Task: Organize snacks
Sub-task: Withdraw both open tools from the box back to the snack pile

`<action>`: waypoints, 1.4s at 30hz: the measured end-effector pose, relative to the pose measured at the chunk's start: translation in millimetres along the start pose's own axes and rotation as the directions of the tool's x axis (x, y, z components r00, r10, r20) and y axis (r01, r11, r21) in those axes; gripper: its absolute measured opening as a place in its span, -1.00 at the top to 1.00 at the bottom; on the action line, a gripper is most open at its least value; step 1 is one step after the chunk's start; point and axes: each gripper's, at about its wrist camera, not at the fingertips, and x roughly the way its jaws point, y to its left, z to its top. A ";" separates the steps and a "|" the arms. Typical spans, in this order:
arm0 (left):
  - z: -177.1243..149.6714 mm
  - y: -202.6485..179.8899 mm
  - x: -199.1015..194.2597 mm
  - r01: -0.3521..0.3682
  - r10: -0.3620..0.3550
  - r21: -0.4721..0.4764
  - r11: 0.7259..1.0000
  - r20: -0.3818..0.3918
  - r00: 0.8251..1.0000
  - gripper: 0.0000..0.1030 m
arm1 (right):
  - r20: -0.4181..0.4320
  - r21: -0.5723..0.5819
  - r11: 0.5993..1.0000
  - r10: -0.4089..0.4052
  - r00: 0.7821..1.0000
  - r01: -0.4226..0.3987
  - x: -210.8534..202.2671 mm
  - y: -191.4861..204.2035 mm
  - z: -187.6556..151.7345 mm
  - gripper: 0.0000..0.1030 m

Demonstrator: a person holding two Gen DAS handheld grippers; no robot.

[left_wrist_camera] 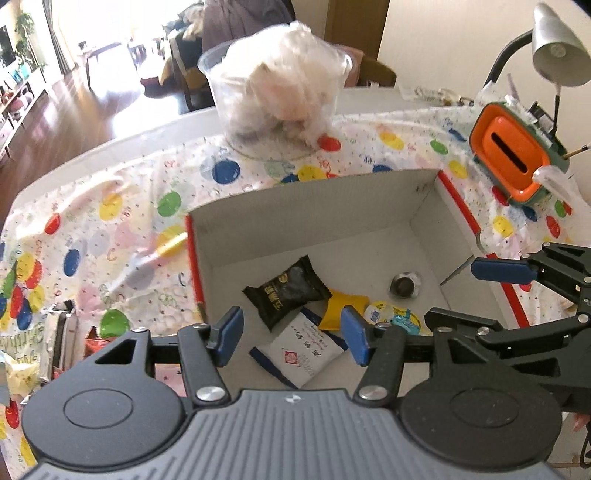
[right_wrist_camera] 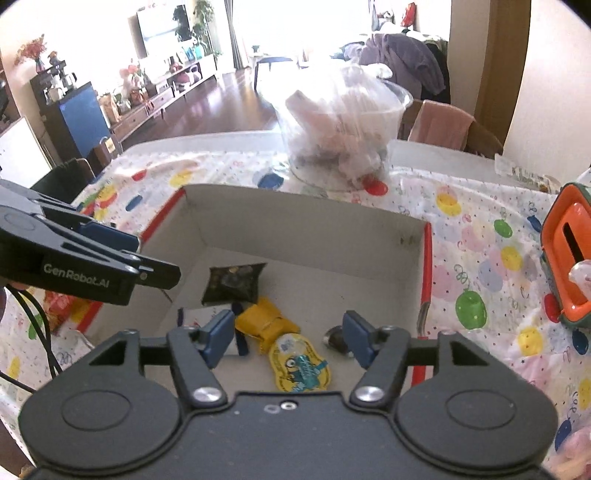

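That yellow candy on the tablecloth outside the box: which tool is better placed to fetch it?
Probably the left tool. The yellow candy lies just beyond the box's left wall, on that side. The right tool hangs open over the box's right half, farther away.

A lived-in home is being shown: a television [right_wrist_camera: 162, 22] and low cabinets [right_wrist_camera: 162, 99] are being seen beyond the wooden floor [right_wrist_camera: 207, 114], and a bench is being covered by a balloon-print cloth [right_wrist_camera: 480, 258].
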 end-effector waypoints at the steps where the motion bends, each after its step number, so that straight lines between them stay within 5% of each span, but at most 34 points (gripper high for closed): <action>1: -1.9 2.0 -4.1 0.004 -0.004 0.000 1.000 0.012 1.000 -0.20 | 0.007 0.001 1.000 0.005 1.000 -0.005 -2.7 2.4 0.3 -0.28; 21: -63.0 60.1 -78.7 0.036 -0.036 0.003 0.999 0.194 0.980 -0.42 | 0.162 0.009 0.998 0.052 0.985 -0.054 -44.2 79.8 -7.6 -0.97; 33: -105.6 116.7 -109.4 0.007 -0.001 -0.022 1.000 0.275 0.961 -0.62 | 0.188 0.013 0.995 0.094 0.978 -0.098 -35.6 145.7 -7.3 -0.99; 42: -129.6 182.6 -117.0 -0.005 0.021 -0.062 0.998 0.261 0.965 -0.62 | 0.161 -0.009 0.994 0.111 0.981 -0.111 -11.5 199.1 -3.1 -0.99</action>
